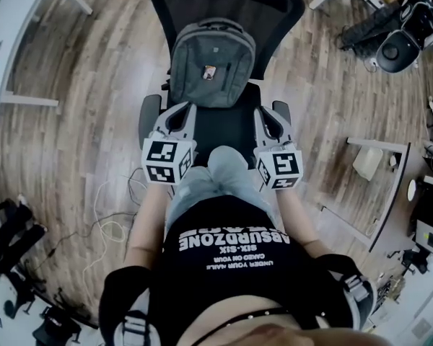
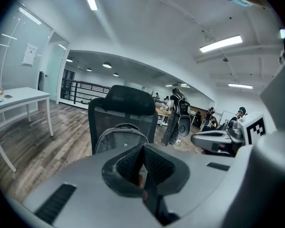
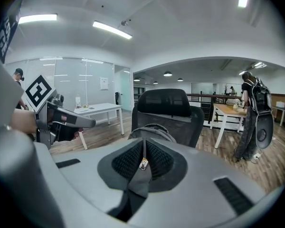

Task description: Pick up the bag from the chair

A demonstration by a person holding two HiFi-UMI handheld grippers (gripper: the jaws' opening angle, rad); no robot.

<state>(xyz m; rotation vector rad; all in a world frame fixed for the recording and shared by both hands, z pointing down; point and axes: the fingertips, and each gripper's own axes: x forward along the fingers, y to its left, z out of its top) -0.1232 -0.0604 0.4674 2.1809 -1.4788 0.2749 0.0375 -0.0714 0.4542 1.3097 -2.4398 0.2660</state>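
A grey backpack (image 1: 213, 63) stands upright on the seat of a black office chair (image 1: 224, 2), leaning against the mesh backrest. My left gripper (image 1: 181, 112) hovers by the chair's left armrest, short of the bag and not touching it. My right gripper (image 1: 268, 114) is level with it at the right armrest. Both are shut with nothing between the pads. In the left gripper view the backpack (image 2: 121, 137) rises just beyond the closed pads (image 2: 133, 163). The right gripper view shows the backpack (image 3: 152, 129) the same way, behind its closed pads (image 3: 154, 160).
A white table (image 1: 14, 42) stands at the left, and loose cables (image 1: 108, 225) lie on the wooden floor. Black equipment (image 1: 397, 38) sits at the upper right, a white frame (image 1: 390, 186) at the right. A person with a backpack (image 3: 251, 113) stands beyond the chair.
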